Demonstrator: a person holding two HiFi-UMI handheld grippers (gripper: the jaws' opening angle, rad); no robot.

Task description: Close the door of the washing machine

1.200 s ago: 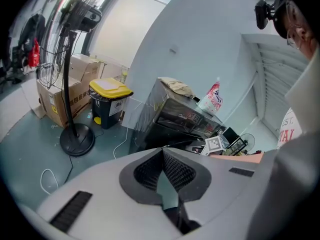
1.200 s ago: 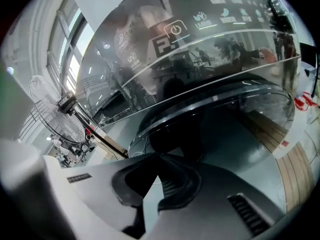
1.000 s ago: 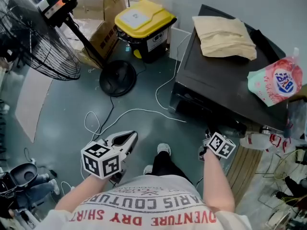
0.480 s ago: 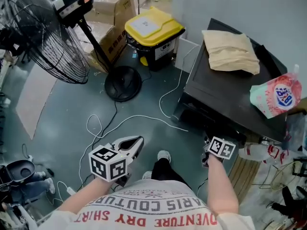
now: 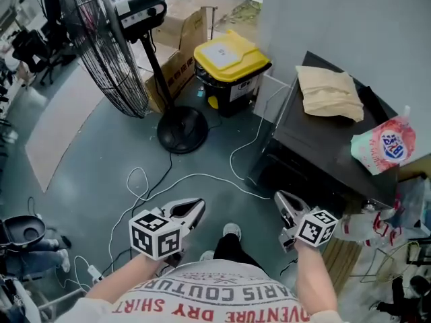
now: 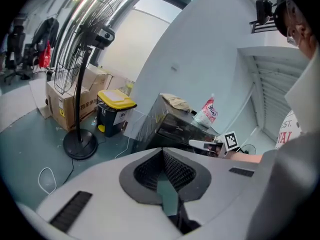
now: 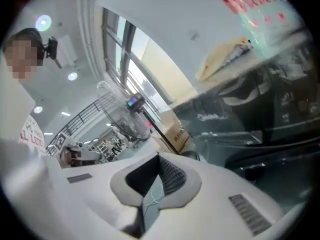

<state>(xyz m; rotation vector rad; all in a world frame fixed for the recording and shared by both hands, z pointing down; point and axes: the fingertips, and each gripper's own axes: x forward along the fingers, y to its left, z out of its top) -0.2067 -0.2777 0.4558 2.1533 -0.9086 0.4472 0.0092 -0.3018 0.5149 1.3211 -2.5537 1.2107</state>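
The washing machine is a dark box at the right, with a beige bag and a pink detergent pouch on its top. Its glossy dark front fills the right gripper view; the door's position is not clear from here. My right gripper is shut with nothing in it and hangs just before the machine's lower front corner, not touching it. My left gripper is shut and empty over the floor, well to the machine's left. The left gripper view shows the machine and the right gripper ahead.
A standing fan with a round base is at the far left. A yellow-lidded bin and cardboard boxes stand behind it. White cables trail across the grey floor. My shoe is between the grippers.
The right gripper has lifted and swung upward beside the machine's front, jaws now showing. The left gripper rose a little. The head view has shifted, so the fan and bin sit lower.
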